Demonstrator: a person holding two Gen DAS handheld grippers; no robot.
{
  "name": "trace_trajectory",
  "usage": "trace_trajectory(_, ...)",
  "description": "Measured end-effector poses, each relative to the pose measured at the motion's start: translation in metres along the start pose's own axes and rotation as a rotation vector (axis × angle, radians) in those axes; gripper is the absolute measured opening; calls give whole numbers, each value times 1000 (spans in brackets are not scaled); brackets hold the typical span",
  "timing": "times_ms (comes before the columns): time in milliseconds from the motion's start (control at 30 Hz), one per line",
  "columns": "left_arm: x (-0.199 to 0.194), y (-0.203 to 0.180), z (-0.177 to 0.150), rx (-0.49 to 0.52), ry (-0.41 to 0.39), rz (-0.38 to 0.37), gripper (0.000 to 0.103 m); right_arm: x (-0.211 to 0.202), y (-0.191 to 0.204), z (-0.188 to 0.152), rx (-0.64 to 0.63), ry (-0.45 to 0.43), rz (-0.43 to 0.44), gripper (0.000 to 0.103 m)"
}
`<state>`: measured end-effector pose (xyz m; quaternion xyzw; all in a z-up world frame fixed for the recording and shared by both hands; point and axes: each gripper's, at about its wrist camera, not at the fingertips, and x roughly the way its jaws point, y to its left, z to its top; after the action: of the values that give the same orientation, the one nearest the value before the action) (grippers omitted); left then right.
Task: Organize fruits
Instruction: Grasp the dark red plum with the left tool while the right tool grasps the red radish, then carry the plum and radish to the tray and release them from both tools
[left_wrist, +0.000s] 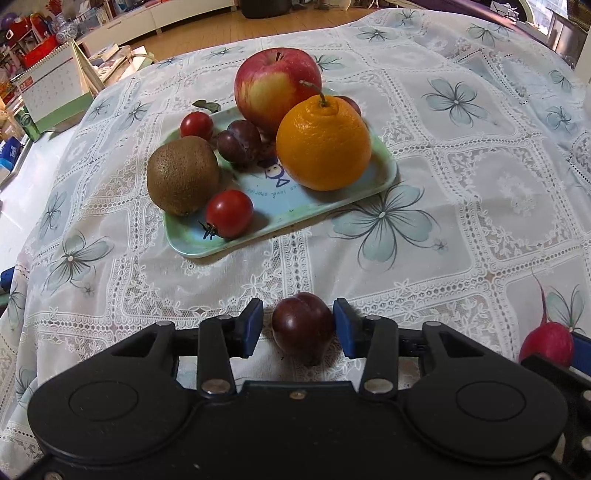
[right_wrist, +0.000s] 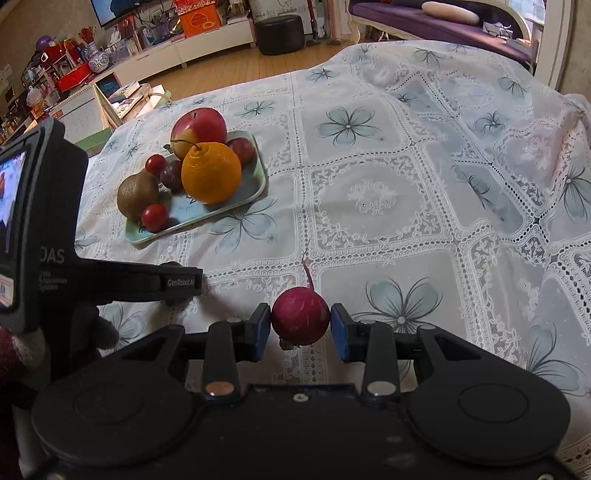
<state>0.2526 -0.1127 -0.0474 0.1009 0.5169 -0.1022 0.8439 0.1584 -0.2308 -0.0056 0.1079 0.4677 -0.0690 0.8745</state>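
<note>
Fruits mostly sit on the tray (left_wrist: 384, 177) already; two round pieces are left on the counter (left_wrist: 461, 229), one at each claw. Nearest the left claw (left_wrist: 298, 328) a dark plum (left_wrist: 302, 326) rests on the lace cloth between the blue pads, with a sliver of gap on both sides, so this claw is spread around it and not yet pinching. The right claw (right_wrist: 300, 326) brackets a radish (right_wrist: 301, 315), root tail pointing away; its pads (right_wrist: 261, 326) lie at or just off the skin, and whether they are pressing cannot be told.

Judging from this, the step in hand is the grasp. It would go best if each claw closed slowly across the widest part of its piece, keeping it centred on the pads, since round smooth skins tend to squirt out of an off-centre squeeze, and the plum bruises easily.

Farther off, the tray holds a kiwi (left_wrist: 183, 175), two cherry tomatoes (left_wrist: 229, 213), more plums (left_wrist: 238, 141), an orange (left_wrist: 323, 142) and an apple (left_wrist: 277, 88). The bare patch in front of the orange looks like the safest landing spot.
</note>
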Motion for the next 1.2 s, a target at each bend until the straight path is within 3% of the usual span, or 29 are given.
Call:
trace_trajectory(400,-5,0,-3,-24,-25,-11,42,2,-1,0,7,13,10,37)
trace_trajectory(633,-47,4,-19,-15,-76,4,42,6,-6,1,28,35,17,37)
trace_trajectory(833,-95,17,-52,-31,-114,-13,42,10,-5,-1,19,42,-3,37)
trace_trajectory(1200,-149,37,-148,-85,-127,-40,42,12,-3,-5,0,31,-27,37)
